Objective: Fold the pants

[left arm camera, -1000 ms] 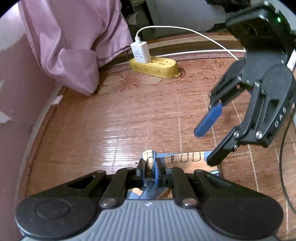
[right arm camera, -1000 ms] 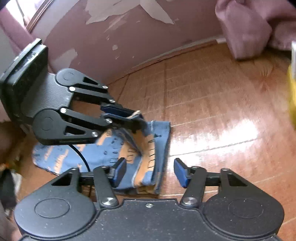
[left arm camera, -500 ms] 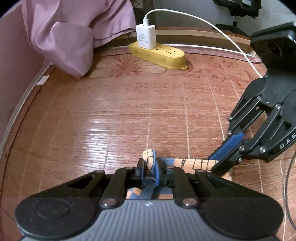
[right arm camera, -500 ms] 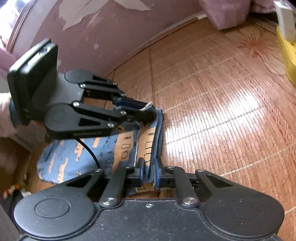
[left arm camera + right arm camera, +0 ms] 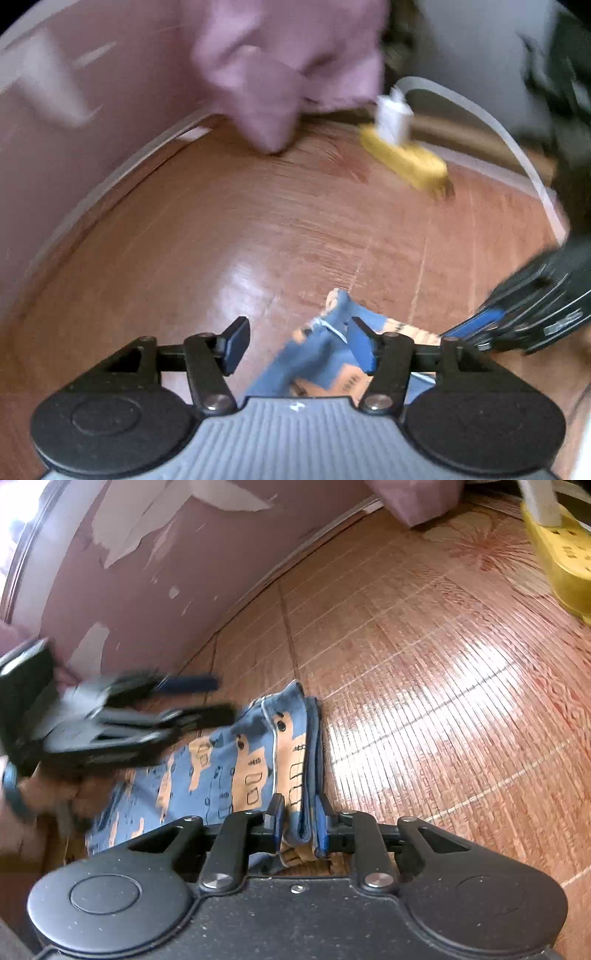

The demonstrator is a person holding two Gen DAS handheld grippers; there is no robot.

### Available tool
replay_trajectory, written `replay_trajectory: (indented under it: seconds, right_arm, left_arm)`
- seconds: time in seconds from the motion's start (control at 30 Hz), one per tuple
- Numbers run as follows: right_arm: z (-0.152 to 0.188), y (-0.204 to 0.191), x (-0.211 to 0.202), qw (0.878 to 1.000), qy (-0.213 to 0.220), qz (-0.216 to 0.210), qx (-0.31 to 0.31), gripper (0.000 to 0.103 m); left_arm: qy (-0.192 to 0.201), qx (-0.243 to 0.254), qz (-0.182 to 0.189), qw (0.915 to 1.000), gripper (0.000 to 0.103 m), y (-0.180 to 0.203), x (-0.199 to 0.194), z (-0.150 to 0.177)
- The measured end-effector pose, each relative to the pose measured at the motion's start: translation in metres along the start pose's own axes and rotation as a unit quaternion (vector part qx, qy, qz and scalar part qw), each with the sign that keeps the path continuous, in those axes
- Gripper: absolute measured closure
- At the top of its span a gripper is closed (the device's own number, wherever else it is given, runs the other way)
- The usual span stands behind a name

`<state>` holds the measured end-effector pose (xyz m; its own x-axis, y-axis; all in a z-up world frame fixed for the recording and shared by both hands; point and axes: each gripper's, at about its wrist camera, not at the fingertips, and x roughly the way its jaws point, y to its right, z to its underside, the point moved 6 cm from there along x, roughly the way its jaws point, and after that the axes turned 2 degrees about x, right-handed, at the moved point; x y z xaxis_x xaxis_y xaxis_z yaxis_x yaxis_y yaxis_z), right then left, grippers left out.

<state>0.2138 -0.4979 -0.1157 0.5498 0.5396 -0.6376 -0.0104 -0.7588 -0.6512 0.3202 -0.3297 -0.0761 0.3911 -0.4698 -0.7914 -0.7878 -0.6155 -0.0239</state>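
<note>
The blue pants with orange patches lie folded on a glossy woven mat. My right gripper is shut on the pants' folded right edge, with the cloth pinched between its blue pads. In the left wrist view my left gripper is open, and the pants lie loose below it, close to its right finger. From the right wrist view, the left gripper is blurred and hovers over the pants' far left corner. The right gripper shows at the right edge of the left wrist view.
A yellow power strip with a white charger and its cable lies at the far side of the mat. A pink cloth hangs down beside it. A pink wall with peeling paint borders the mat on the left.
The left gripper has opened, let go of the pants' fold and is moving, blurred. The right gripper, open a second ago, closed on the pants' edge and stays there.
</note>
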Motion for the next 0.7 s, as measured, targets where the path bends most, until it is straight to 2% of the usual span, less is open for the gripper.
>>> replay_trajectory:
  seconds: [0.07,0.17,0.3,0.37,0.5,0.6,0.7]
  right_arm:
    - [0.002,0.001,0.000,1.000,0.015,0.009,0.026,0.088]
    - [0.004,-0.002,0.000,0.998,0.042,0.021,0.047,0.092]
    - [0.007,-0.011,-0.004,0.992,0.077,0.009,0.096,0.094]
    - [0.006,-0.027,-0.011,0.990,0.105,0.000,0.098,0.094]
    - [0.006,-0.077,-0.011,0.991,0.128,-0.002,0.039,0.094]
    - [0.012,-0.128,-0.002,0.989,0.135,0.019,-0.051,0.094]
    - [0.030,-0.186,0.015,0.978,0.125,0.040,-0.161,0.094]
  left_arm:
    - [0.020,-0.068,0.029,0.9970,0.037,-0.008,-0.018,0.015]
    - [0.043,-0.161,0.066,0.9838,0.034,-0.021,-0.037,0.044]
    - [0.054,-0.284,0.109,0.9510,0.034,-0.045,-0.047,0.081]
    - [0.055,-0.320,0.132,0.9366,0.034,-0.057,-0.053,0.093]
    - [0.085,-0.353,0.162,0.9177,0.029,-0.080,-0.075,0.108]
    - [0.114,-0.373,0.181,0.9027,0.027,-0.100,-0.096,0.119]
    - [0.134,-0.391,0.201,0.8884,0.022,-0.116,-0.112,0.134]
